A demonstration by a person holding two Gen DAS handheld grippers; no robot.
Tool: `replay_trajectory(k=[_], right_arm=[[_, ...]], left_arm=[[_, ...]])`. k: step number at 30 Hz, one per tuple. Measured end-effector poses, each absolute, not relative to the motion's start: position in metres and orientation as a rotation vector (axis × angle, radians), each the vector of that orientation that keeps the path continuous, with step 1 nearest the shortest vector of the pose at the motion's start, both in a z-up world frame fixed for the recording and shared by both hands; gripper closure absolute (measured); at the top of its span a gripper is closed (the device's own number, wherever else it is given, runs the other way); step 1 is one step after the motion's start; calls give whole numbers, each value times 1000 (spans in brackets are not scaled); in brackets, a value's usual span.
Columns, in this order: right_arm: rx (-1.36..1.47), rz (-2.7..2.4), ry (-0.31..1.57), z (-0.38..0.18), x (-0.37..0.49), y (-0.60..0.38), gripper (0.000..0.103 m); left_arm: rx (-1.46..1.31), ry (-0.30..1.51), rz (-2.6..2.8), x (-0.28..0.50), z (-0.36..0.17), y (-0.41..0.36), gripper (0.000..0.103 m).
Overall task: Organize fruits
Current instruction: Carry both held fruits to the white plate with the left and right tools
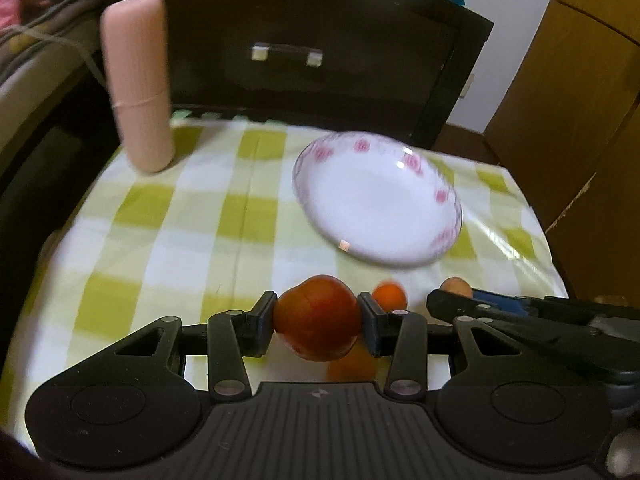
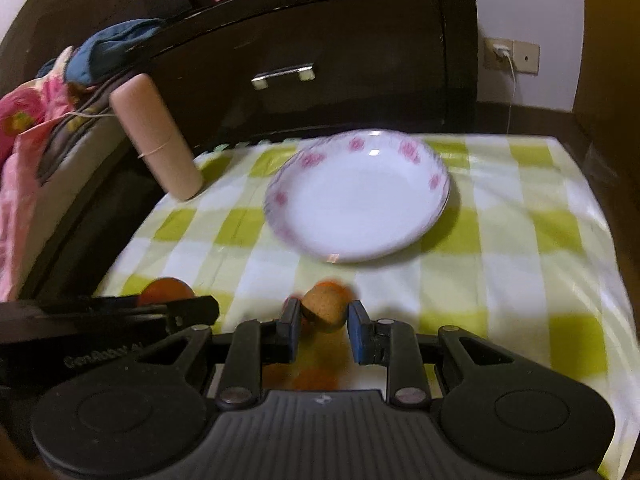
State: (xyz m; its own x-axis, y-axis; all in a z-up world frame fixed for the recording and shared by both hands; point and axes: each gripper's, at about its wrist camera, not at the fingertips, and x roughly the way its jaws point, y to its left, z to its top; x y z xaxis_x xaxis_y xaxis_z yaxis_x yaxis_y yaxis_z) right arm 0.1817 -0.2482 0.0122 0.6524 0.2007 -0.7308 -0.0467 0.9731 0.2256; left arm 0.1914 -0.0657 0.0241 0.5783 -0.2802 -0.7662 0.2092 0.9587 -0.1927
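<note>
My left gripper (image 1: 318, 314) is shut on a red fruit (image 1: 318, 318) and holds it above the checked tablecloth, short of the plate. My right gripper (image 2: 323, 316) is shut on a small brown fruit (image 2: 324, 308); that gripper (image 1: 452, 304) also shows at the right of the left wrist view with the brown fruit (image 1: 456, 286). A white plate with pink flowers (image 1: 378, 200) (image 2: 360, 200) lies empty ahead of both grippers. A small orange fruit (image 1: 390, 296) lies on the cloth between the grippers, and another orange fruit (image 2: 316, 378) shows blurred beneath them.
A tall pink cylinder (image 1: 138, 84) (image 2: 160, 136) stands at the table's far left corner. A dark cabinet with a metal handle (image 2: 282, 76) stands right behind the table. Bedding lies on the left (image 2: 24, 160). The green checked cloth (image 2: 520, 240) covers the table.
</note>
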Motion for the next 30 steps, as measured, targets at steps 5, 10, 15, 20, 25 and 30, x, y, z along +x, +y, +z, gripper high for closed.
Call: replay_trajectory(k=[5, 10, 15, 20, 25, 30], right_arm=[[188, 128, 837, 9, 219, -261, 78], [183, 127, 840, -2, 244, -266, 78], [189, 124, 841, -10, 261, -270, 77], [194, 127, 843, -17, 271, -272, 77], [195, 123, 844, -23, 277, -274, 77], [190, 104, 831, -26, 278, -277, 77]], left_arm=[[-58, 902, -307, 224, 18, -88, 52], [-50, 910, -296, 247, 11, -97, 52], [-54, 922, -284, 265, 4, -102, 53], [-46, 924, -273, 277, -3, -107, 53], [-6, 894, -265, 280, -3, -114, 52], [8, 885, -262, 283, -5, -120, 52]])
